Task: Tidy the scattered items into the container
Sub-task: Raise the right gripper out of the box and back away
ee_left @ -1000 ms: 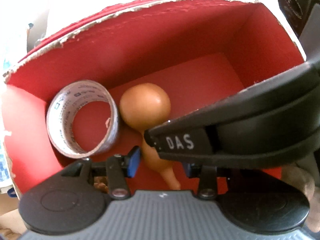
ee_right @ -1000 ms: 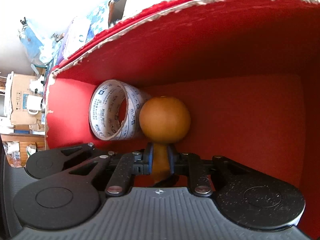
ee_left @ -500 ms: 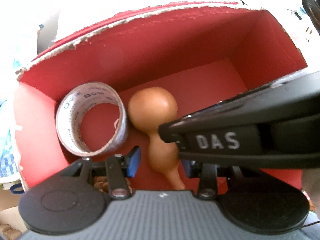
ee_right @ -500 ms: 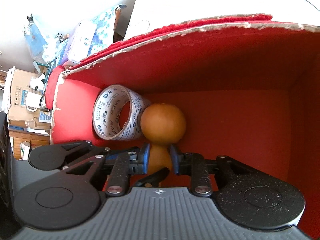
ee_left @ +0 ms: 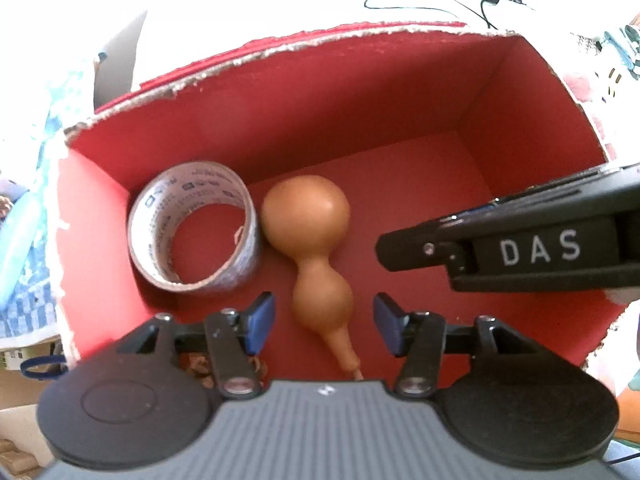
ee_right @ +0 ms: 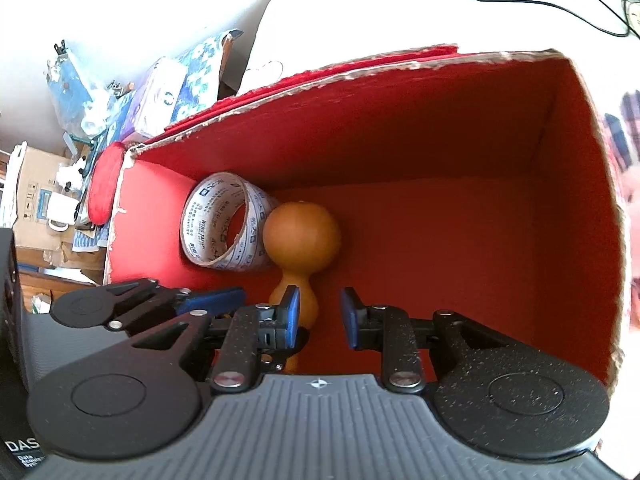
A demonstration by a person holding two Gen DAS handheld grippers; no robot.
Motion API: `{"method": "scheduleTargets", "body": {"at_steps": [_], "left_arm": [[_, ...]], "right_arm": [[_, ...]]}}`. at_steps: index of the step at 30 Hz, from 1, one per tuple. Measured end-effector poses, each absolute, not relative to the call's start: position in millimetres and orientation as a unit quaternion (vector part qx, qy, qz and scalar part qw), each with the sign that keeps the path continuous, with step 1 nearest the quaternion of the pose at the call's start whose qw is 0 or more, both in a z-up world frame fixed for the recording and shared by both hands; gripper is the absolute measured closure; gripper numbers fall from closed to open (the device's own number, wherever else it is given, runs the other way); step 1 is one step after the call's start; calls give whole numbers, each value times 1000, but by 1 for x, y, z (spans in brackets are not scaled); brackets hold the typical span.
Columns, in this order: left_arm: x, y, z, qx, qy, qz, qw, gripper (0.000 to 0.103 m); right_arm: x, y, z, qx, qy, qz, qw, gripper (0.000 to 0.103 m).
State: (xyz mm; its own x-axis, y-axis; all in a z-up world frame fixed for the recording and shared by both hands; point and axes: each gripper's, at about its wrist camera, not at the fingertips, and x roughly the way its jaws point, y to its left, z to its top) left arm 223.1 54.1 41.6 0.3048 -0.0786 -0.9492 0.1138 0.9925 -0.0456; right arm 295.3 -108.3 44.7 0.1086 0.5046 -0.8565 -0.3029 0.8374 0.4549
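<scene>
The gourd is seen lying inside the red box, touching the tape roll. Nothing is held by the left gripper, just opened wider, or the right gripper, whose jaws are spread apart.

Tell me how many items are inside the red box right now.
2: a tape roll standing by the left wall, and a gourd lying right beside it. The near floor behind the grippers is hidden.

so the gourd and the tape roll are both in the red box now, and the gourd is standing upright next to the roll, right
Not quite. The gourd lies on its side on the floor of the red box, its thin stem end toward the camera, as the left wrist view shows. The rest holds: it and the tape roll are both inside, side by side.
</scene>
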Motion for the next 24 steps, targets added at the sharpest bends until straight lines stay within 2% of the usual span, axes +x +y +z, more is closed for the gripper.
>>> {"method": "scheduleTargets", "body": {"at_steps": [2,10,15,24], "left_arm": [[219,55,46,16,580,-53,813,38],[212,53,60,36,546,3,837,30],[231,62,59,31,537,28,842,30],[220,42,65,24,520,76,851,27]], "right_arm": [[298,-109,44,82,606,270,744,77],[288,-103,46,72,583,259,767,77],[285,-104,46,73,572,261,774,77],[274,-116,64,69,552,277,784,76]]}}
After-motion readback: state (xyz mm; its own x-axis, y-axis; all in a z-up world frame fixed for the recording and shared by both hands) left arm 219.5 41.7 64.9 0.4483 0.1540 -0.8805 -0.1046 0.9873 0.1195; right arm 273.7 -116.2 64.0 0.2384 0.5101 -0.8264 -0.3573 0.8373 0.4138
